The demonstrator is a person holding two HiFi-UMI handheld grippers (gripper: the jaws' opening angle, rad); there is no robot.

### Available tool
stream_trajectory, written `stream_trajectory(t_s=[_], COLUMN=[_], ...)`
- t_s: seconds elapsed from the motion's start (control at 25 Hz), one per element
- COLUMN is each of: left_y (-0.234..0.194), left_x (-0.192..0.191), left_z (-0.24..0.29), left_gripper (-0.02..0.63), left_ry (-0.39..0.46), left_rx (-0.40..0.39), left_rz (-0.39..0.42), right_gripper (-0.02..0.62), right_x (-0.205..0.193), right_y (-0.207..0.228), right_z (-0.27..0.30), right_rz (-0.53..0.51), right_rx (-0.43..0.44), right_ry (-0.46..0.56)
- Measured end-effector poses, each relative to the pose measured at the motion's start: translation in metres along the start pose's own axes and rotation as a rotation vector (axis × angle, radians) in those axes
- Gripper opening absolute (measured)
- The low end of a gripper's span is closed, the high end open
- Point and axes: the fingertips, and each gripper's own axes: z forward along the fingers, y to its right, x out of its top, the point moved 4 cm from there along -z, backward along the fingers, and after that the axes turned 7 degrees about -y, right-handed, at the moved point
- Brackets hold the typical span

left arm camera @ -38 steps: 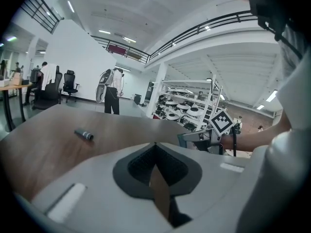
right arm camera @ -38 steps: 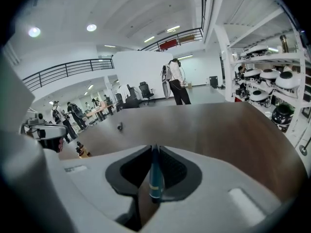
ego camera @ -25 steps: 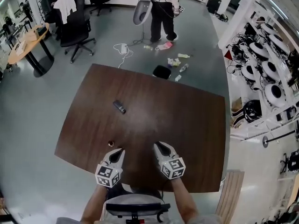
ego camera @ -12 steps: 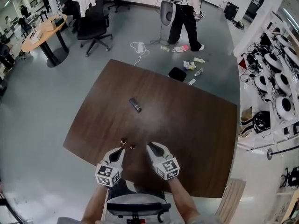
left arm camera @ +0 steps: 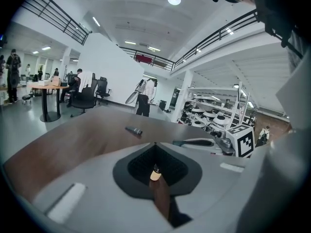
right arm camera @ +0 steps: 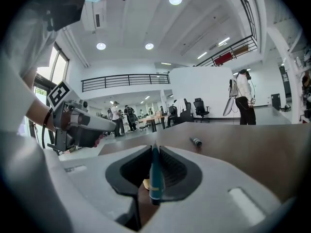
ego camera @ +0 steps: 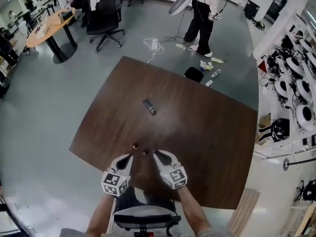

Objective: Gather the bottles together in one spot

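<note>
Left tool: the left gripper (left arm camera: 155, 145) is holding nothing. Its jaws are sitting almost together, with only a thin slit between them.
Through the slit: a tan cap (left arm camera: 155, 174) is showing. I cannot tell which bottle it belongs to.
Right tool: the right gripper (right arm camera: 154, 148) is squeezing a thin blue-green tube (right arm camera: 154, 178). Its jaws are only a little apart, and the tube is filling the gap near the tips. I cannot tell what the tube really is.
Table: both tools are hovering over the 6 o'clock edge of the brown table (ego camera: 207, 132), side by side.
Left little bottle: the left little bottle (ego camera: 135, 145) is standing at 1 o'clock from the left tool's tip, near it but not touching.
Right little bottle: the right little bottle (ego camera: 145, 152) is standing at 9 o'clock from the right tool's tip, just beside it. The two little bottles are standing near each other.
Dark bottle: the dark bottle (ego camera: 149, 107) is lying on its side in the middle of the table, at 12 o'clock from the little bottles and well apart from them.
Far edge: a black thing (ego camera: 194, 74) is sitting at the table's 1 o'clock edge.
Floor: a person (ego camera: 202, 9) is standing past that edge.
</note>
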Motion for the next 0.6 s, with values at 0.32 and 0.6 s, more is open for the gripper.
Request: stream_trajectory(t_s=[0.32,0.6], left_y=[-0.012,-0.016], left_x=[-0.007,-0.008], left_z=[0.002,0.001], left_gripper=[0.002,0.002], left_ry=[-0.009,-0.020], left_rx=[0.003,0.012], left_rz=[-0.009,-0.017], right_gripper=[0.051,0.052], right_x=[-0.007,-0.012], right_y=[0.003,0.005], right_z=[0.013,0.020], right_rz=[0.024,0.023], right_rx=[-0.011,-0.010], right_ry=[0.001,-0.019])
